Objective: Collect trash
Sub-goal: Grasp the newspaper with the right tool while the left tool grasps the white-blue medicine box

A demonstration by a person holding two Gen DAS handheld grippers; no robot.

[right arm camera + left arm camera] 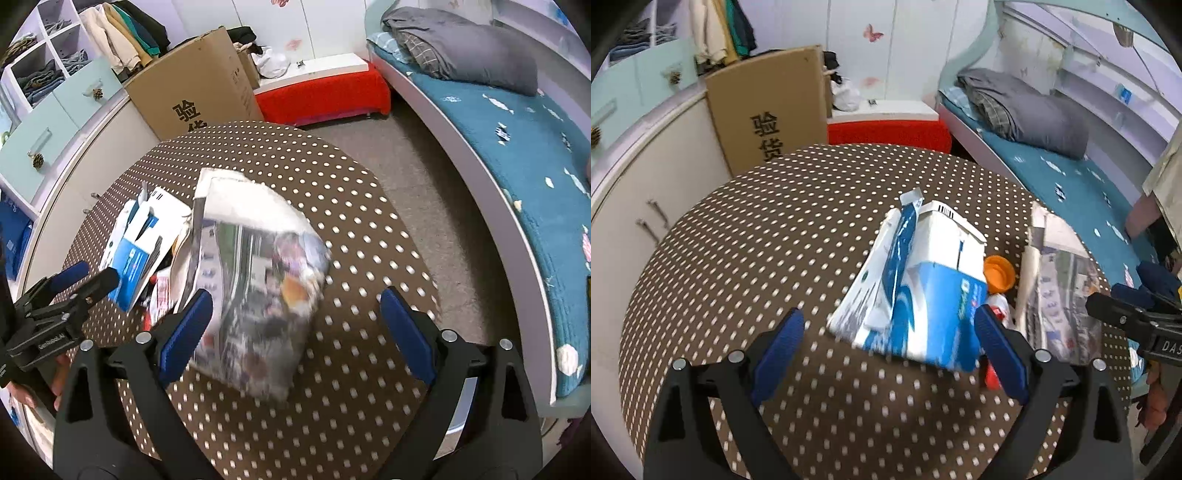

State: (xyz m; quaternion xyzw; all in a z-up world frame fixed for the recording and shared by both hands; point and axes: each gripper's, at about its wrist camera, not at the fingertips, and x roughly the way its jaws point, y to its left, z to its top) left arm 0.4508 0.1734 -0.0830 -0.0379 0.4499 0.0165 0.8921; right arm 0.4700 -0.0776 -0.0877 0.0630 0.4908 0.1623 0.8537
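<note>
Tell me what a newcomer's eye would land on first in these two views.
A heap of trash on the brown polka-dot table: a torn blue-and-white carton on the left, a crumpled newspaper on the right, an orange cap between them. The open left gripper and open right gripper frame one each. Behind sits a bright red bench.

Both views are wrist fisheyes, steeply tilted down over the round polka-dot table (738, 258), close above it. Left wrist view looks along its own blue fingers (779, 343) at lower frame, blue-and-white carton (923, 295) at centre, bed (1071, 192) at right. Right wrist view sits further right: crumpled newspaper (258, 288) at centre, floor and bed at right. Shared: table, carton, newspaper, cardboard box (195, 85) and red bench (325, 96) along the top. Each view catches the other gripper at its edge: right gripper (1137, 325) at far right, left gripper (66, 291) at far left.
</note>
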